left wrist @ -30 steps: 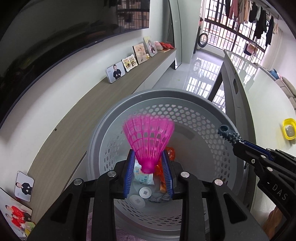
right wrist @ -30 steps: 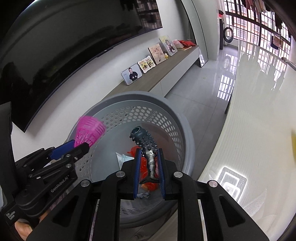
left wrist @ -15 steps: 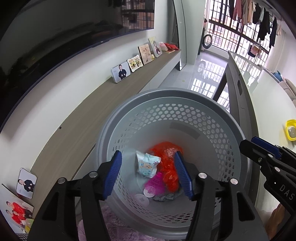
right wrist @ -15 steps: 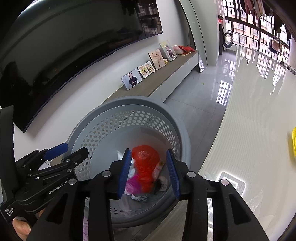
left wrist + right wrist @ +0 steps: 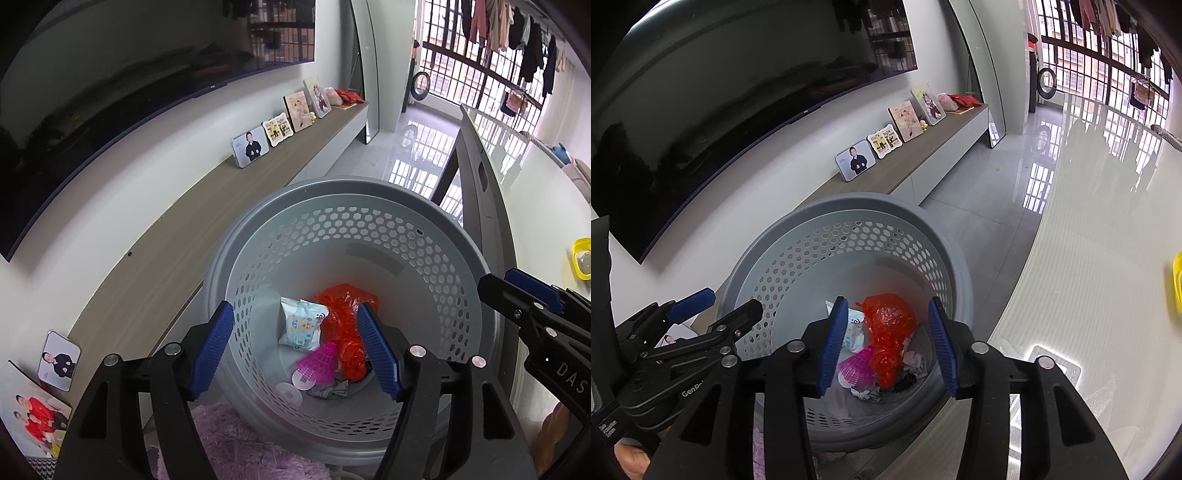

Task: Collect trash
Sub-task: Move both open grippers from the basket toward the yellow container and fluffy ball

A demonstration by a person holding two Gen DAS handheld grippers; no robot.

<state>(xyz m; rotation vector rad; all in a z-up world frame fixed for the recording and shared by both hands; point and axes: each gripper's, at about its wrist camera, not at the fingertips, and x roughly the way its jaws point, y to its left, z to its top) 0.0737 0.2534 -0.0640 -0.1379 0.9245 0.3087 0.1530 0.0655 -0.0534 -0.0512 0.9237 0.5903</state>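
Glossy grey floor (image 5: pixel 413 155), wooden shelf (image 5: pixel 184 236) at left; pink shuttlecock (image 5: pixel 320 365) lies on its side in the grey basket (image 5: pixel 369 192), skirt nearward; left gripper (image 5: pixel 295 347) and right gripper (image 5: pixel 886 343) have just been opening, empty.

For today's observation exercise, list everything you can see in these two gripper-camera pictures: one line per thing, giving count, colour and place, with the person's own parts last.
basket: one, grey, perforated, on the floor beside the low shelf.
shuttlecock: one, pink, at the basket's bottom.
plastic bag: one, red-orange, crumpled, in the basket.
wipes packet: one, white and blue, in the basket.
spiky toy: one, dark, mostly hidden beside the bag.
photo frames: several, along the wooden shelf.
television: one, black, on the wall.
rug: one, purple, fluffy, beside the basket.
yellow dish: one, on the white table.
left gripper: black with blue pads, jaws just opened, nothing between them.
right gripper: same, jaws just opened, empty.
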